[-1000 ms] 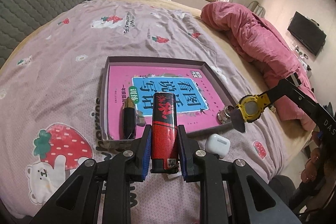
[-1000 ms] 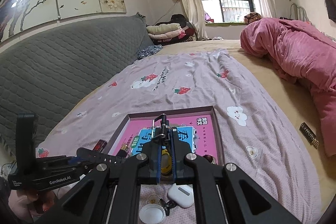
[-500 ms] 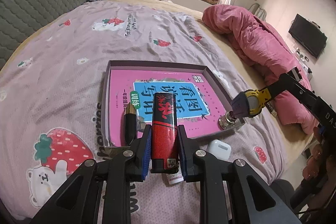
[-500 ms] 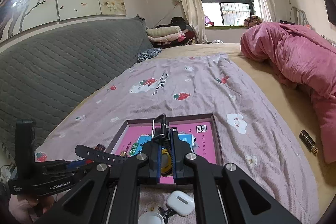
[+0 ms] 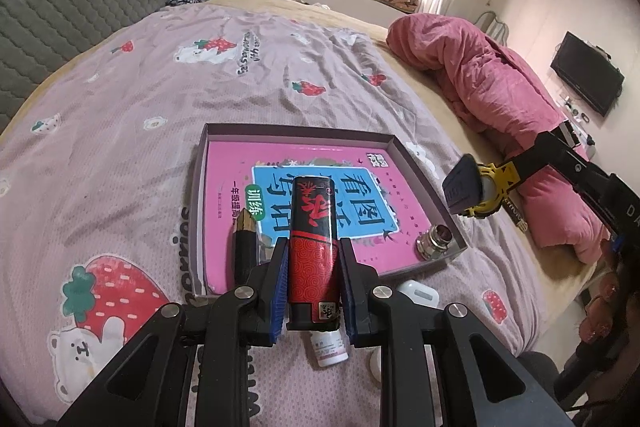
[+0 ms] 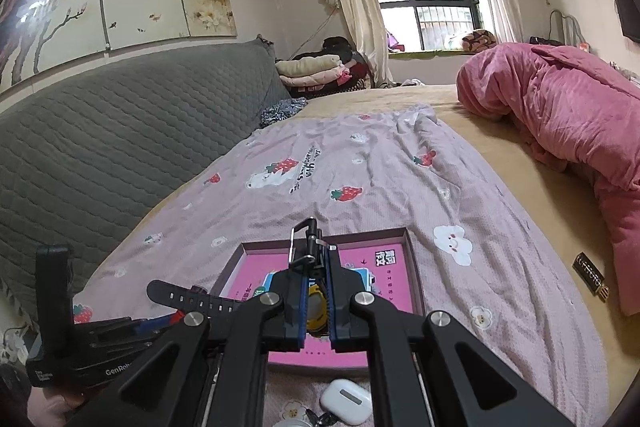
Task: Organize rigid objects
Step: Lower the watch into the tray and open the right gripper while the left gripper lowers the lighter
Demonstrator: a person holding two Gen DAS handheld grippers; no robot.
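Observation:
My left gripper (image 5: 314,247) is shut on a red and black lighter (image 5: 312,211), held just above the near edge of a grey-purple tray (image 5: 296,131). A pink book (image 5: 320,163) lines the tray. On it lie a black and gold lipstick (image 5: 245,247) at the near left and a metal fitting (image 5: 436,241) in the near right corner. My right gripper (image 6: 318,267) is shut on a yellow watch (image 6: 315,311) whose black strap (image 6: 188,301) sticks out to the left. In the left wrist view that gripper (image 5: 466,189) hangs over the tray's right rim.
A white earbuds case (image 5: 418,291) and a small white bottle (image 5: 328,347) lie on the strawberry-print sheet in front of the tray. A pink duvet (image 5: 500,83) is heaped at the right. A grey quilted headboard (image 6: 100,147) runs along the left. A small dark item (image 6: 590,275) lies near the duvet.
The right gripper has turned with the watch, so the watch face no longer faces the left camera. The left gripper keeps hold of the lighter and has hardly moved.

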